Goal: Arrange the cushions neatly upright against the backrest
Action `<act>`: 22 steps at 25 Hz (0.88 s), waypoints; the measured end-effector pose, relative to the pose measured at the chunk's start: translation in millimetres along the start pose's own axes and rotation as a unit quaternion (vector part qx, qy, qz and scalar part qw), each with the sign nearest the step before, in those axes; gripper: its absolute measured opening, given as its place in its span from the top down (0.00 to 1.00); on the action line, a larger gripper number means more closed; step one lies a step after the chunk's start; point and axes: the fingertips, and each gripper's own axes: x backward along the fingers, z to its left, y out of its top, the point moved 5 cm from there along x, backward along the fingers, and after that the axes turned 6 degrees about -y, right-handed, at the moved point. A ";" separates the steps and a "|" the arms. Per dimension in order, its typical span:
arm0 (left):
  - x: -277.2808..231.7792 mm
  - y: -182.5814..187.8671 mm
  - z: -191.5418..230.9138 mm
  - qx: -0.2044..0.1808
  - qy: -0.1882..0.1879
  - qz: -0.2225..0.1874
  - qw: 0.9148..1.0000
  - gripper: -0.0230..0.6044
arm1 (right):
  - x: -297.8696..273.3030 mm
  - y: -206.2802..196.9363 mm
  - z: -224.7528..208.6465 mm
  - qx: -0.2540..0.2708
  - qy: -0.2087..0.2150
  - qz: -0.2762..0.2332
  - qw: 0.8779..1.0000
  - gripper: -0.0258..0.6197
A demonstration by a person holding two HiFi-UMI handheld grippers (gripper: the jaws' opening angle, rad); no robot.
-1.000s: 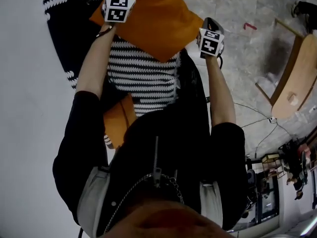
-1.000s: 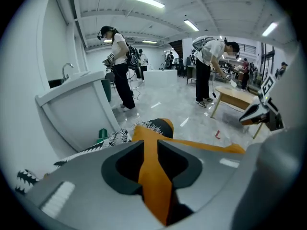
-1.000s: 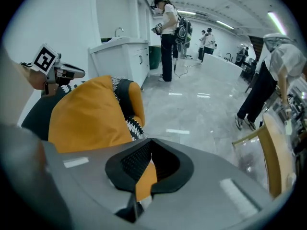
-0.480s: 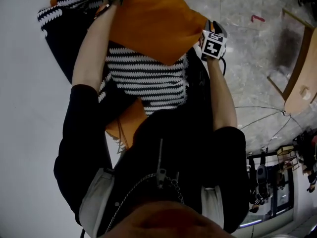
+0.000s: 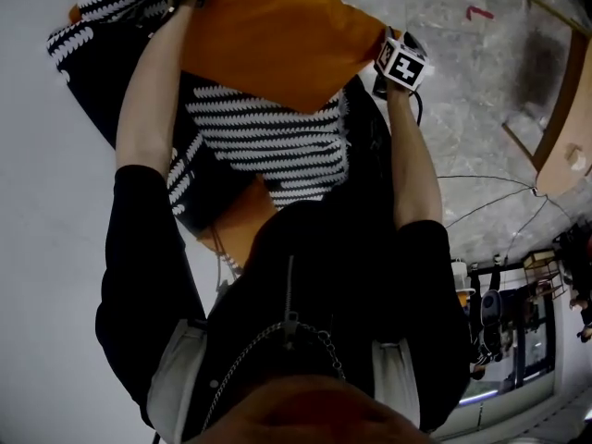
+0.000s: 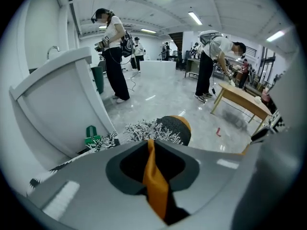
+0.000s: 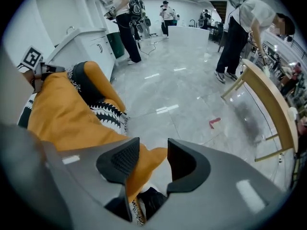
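Right gripper [image 7: 149, 148] jaws newly parted astride one orange cushion [image 5: 277, 35], left gripper [image 6: 150, 145] clamping it

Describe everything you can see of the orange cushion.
The orange cushion is plain, soft-looking cloth, roughly square, overlapping a black-and-white striped cushion. The left gripper, whose jaws have just been closing, pinches a fold of its edge. One corner sits between the jaws of the right gripper, which have just been opening.
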 end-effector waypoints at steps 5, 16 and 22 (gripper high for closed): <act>-4.5 -5.8 1.4 0.005 -0.006 0.011 1.000 0.89 | -9.0 2.4 -12.2 -0.042 -0.001 0.016 0.999 0.70; 139.8 -53.8 0.6 0.058 0.040 -0.071 0.995 0.89 | 7.1 0.6 31.6 -0.112 0.133 0.049 0.984 0.85; 224.7 -109.5 -7.8 0.116 0.116 -0.073 0.984 0.89 | 27.0 12.2 76.7 0.012 0.170 0.034 0.985 0.91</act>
